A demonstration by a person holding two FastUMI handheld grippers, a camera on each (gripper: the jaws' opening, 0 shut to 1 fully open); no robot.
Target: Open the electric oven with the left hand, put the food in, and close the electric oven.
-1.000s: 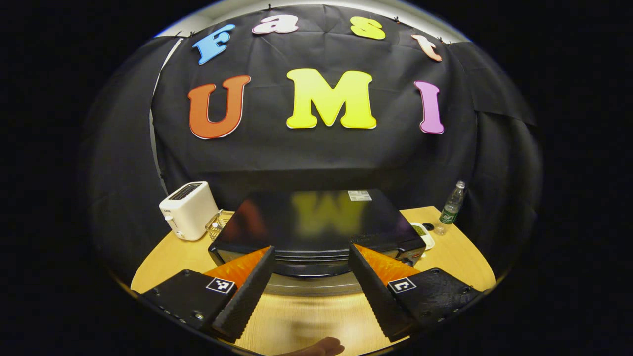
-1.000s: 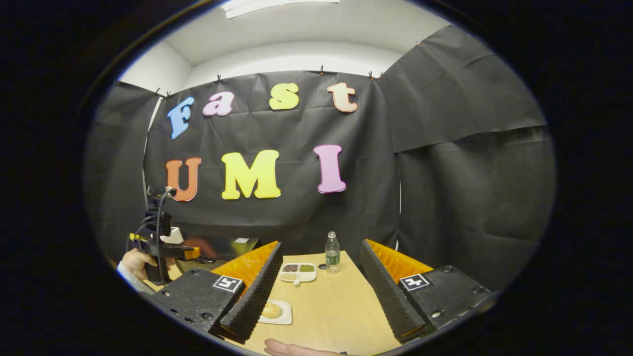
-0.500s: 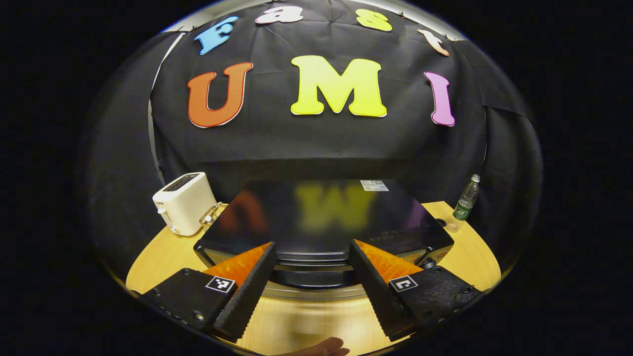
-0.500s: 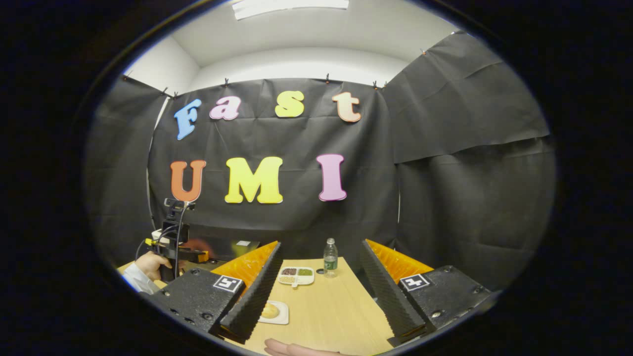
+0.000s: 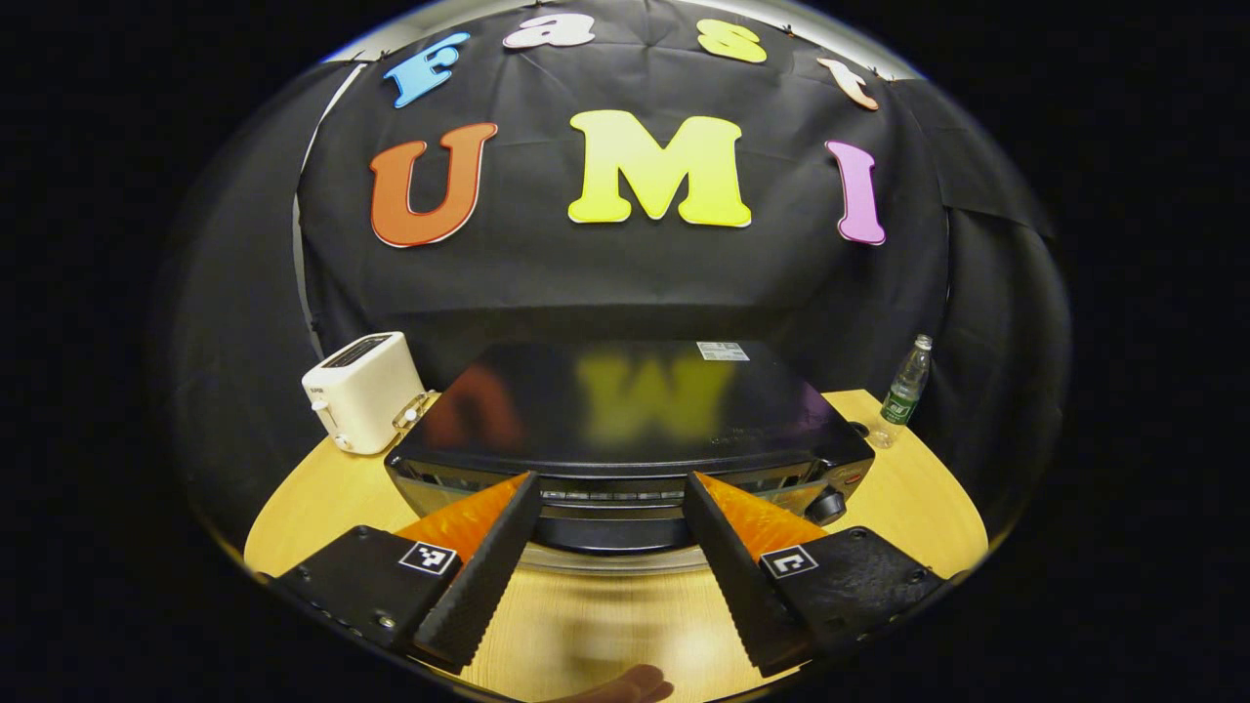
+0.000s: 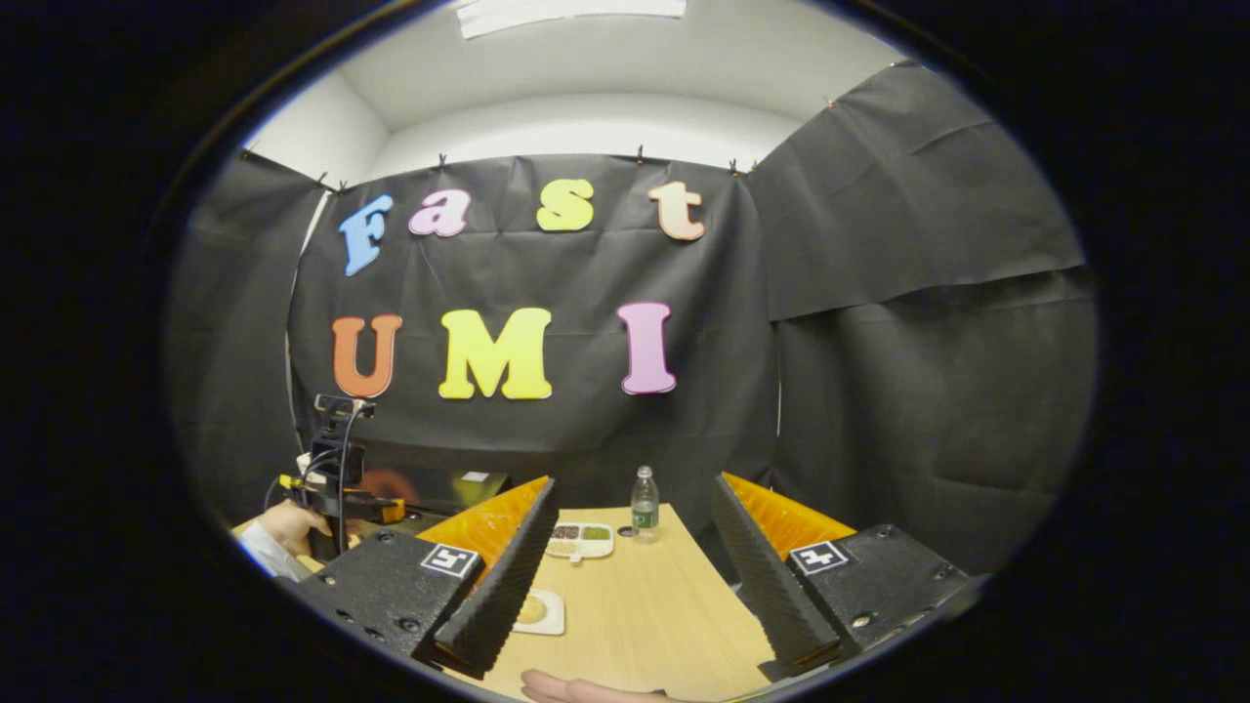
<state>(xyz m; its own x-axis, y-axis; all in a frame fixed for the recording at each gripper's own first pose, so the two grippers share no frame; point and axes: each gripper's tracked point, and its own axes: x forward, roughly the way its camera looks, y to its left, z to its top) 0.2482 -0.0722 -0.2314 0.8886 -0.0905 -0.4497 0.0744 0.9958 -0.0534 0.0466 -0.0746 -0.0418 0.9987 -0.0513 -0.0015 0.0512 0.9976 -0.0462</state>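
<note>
Left gripper view: both claws (image 5: pixel 607 561) (image 6: pixel 627 566) agape; toaster (image 5: pixel 363 391) left of oven (image 5: pixel 625 430), bottle (image 5: pixel 903 389) right
</note>
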